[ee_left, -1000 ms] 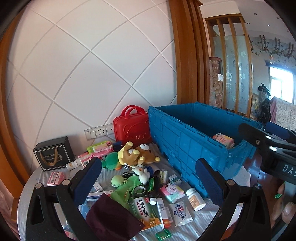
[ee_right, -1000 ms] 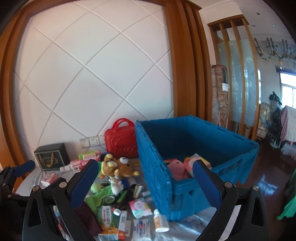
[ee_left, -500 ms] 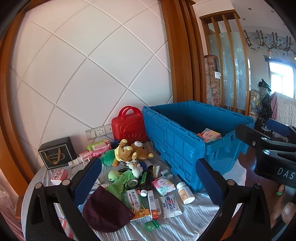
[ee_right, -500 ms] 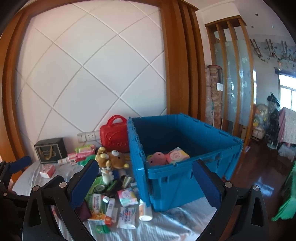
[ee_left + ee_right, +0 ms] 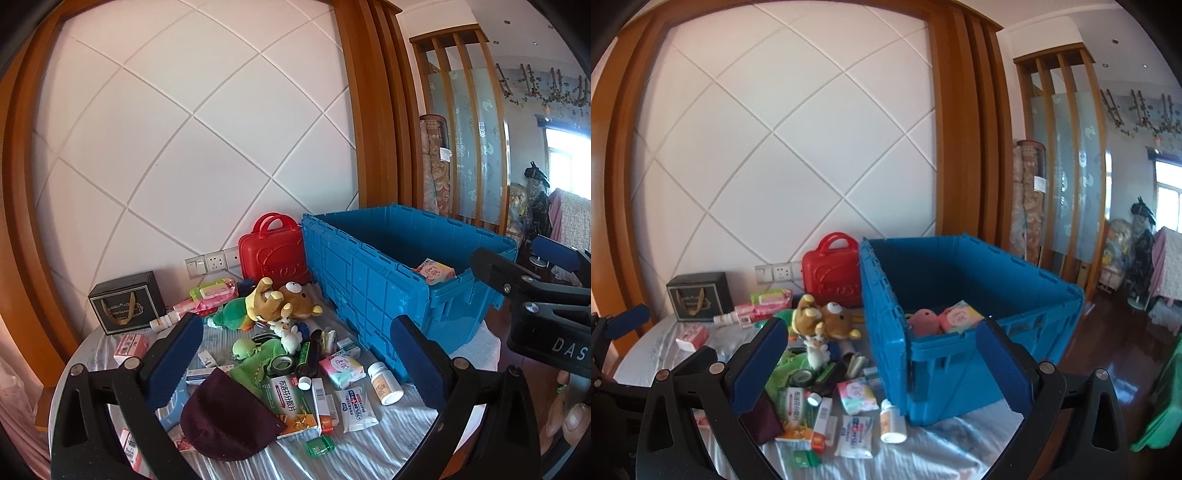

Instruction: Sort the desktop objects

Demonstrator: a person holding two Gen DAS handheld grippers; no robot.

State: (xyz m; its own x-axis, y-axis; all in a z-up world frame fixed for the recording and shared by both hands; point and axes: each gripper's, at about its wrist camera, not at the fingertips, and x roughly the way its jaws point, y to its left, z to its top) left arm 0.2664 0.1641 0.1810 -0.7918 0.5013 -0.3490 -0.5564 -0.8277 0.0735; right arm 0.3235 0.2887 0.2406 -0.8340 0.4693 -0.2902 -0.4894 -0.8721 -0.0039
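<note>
Blue crate (image 5: pixel 960 332) flanks toys and medicine boxes (image 5: pixel 291 402); both claws, left (image 5: pixel 295 362) and right (image 5: pixel 879 365), gape wide, empty.

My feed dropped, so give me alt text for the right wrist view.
The right gripper hangs open and empty above a cluttered table; an open blue plastic crate holds a pink plush toy and a pink packet. Left of the crate lie a brown bear plush and boxes.

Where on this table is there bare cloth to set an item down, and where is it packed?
Bare tablecloth shows on the left between the black gift box and the toy pile, and along the near edge right of the white pill bottle. The stretch from the brown bear to the maroon pouch, beside the blue crate, is crowded.
</note>
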